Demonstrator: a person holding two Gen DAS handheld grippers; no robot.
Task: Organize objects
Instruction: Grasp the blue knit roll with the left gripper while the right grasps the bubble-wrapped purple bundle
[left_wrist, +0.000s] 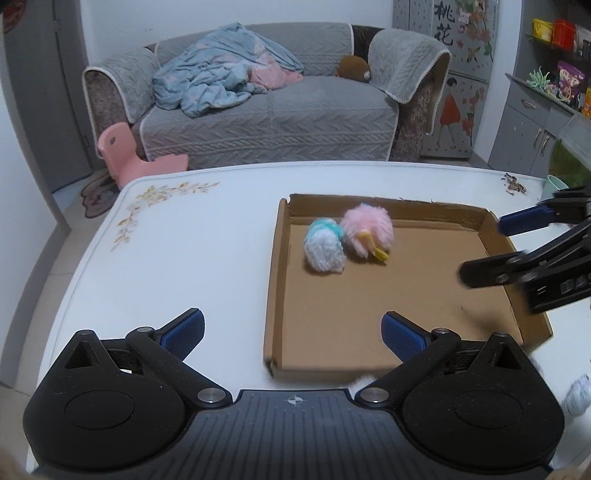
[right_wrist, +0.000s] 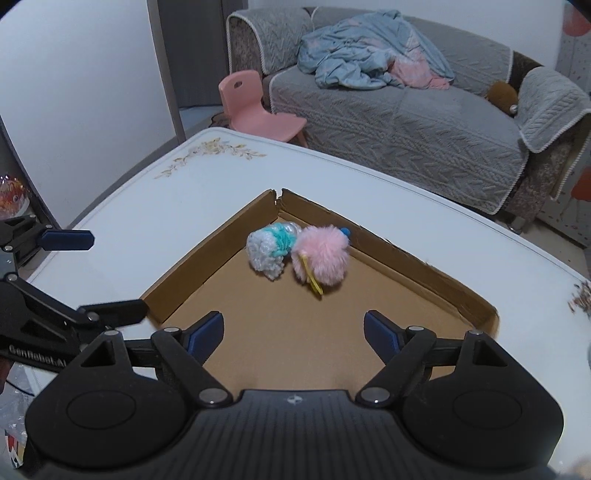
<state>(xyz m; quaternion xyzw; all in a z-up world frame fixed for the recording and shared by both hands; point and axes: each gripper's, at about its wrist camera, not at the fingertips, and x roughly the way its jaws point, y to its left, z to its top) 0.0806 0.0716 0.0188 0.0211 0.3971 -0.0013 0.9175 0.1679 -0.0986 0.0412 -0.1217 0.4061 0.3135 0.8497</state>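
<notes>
A: Status, left to right?

B: Left gripper (left_wrist: 291, 334) has its jaws spread wide, nothing between them. It hovers over the white table (left_wrist: 184, 258), at the near left corner of the cardboard tray (left_wrist: 275, 280). One blue pad is over bare table, the other over the tray floor.

A: Toys?

B: Two, both inside the tray toward its far left corner. A white yarn ball with a teal band (left_wrist: 324, 244) sits on the left, and a pink fluffy ball (left_wrist: 365, 230) touches it on the right. The pink one has a yellow strip sticking out at its lower side.

A: Right side?

B: Right gripper (right_wrist: 293, 332) is also wide apart and empty. It hangs over the tray floor, near the corner closest to its camera. Both balls lie ahead of it, well clear of the pads. In the left view it comes in from the right edge, above the tray's right wall.

A: Anything outside the tray?

B: A pale fluffy thing (left_wrist: 576, 397) on the table by the lower right edge of the left view. Blurred, can't tell what it is.

A: Background?

B: Grey sofa (left_wrist: 258, 118) behind the table with a blue blanket (left_wrist: 218, 77) bunched on it. Pink child's chair (left_wrist: 129, 151) on the floor at its left end.
</notes>
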